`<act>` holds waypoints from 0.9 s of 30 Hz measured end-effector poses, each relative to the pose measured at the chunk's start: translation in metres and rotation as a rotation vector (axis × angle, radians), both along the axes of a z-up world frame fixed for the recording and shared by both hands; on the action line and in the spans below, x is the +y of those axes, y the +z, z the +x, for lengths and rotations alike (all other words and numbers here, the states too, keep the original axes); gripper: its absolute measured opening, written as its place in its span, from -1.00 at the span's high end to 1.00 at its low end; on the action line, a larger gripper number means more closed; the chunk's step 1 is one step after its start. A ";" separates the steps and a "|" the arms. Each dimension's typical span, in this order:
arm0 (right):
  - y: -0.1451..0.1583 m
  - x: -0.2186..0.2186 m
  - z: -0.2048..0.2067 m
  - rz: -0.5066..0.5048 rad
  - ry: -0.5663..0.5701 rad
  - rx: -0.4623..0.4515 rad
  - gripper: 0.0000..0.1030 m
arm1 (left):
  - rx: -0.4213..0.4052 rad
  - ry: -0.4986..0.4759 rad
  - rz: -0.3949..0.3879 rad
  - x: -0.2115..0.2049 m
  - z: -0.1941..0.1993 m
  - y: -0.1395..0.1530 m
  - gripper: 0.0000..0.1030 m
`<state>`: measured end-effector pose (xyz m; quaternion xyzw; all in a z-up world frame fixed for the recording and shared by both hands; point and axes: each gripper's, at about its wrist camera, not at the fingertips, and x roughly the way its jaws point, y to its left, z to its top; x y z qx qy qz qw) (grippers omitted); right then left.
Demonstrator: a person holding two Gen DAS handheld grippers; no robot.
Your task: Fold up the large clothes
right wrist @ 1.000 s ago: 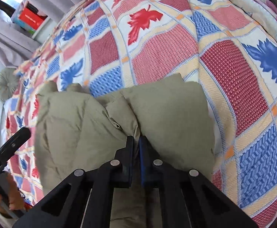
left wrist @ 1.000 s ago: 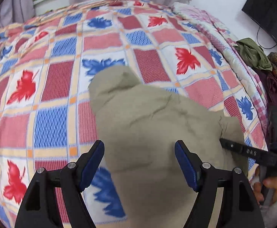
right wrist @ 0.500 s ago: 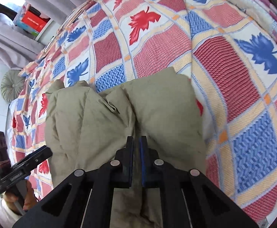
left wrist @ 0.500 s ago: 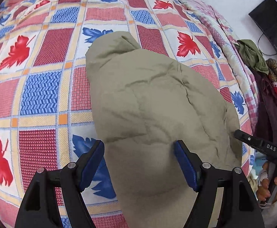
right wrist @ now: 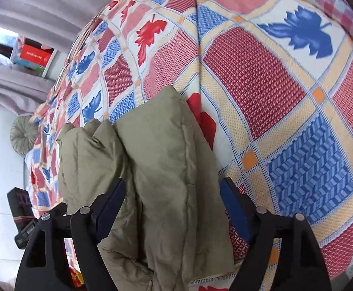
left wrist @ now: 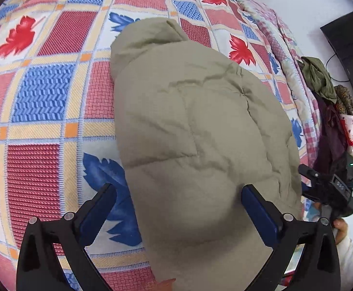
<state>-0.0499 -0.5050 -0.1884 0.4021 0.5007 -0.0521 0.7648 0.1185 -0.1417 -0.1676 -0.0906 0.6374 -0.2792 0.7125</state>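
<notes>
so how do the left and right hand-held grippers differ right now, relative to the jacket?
The left hand-held gripper sits over the jacket's broad flat top; the right hand-held gripper faces its bunched, layered edge. The left one's left finger is over the bedspread, off the jacket; the right one's fingers both flank the fabric. Both are open, gripping nothing.

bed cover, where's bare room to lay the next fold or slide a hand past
Bare bedspread lies wide to the left of the khaki padded coat and beyond its far end. In the right wrist view, more lies right of the coat. Crowded: the right edge, where the clothes pile sits.
</notes>
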 end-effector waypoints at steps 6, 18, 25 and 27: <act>-0.030 -0.014 0.003 0.128 -0.020 -0.002 -1.00 | 0.094 0.016 -0.080 0.005 0.005 -0.019 -1.00; -0.063 -0.012 0.029 0.379 0.043 -0.067 -1.00 | 0.253 0.053 -0.250 0.013 0.010 -0.057 -1.00; -0.042 0.022 0.061 0.302 0.284 -0.079 -1.00 | 0.281 0.043 -0.278 0.008 0.011 -0.071 -1.00; -0.041 0.034 0.072 0.259 0.351 -0.055 -1.00 | 0.290 0.035 -0.285 0.002 0.012 -0.075 -1.00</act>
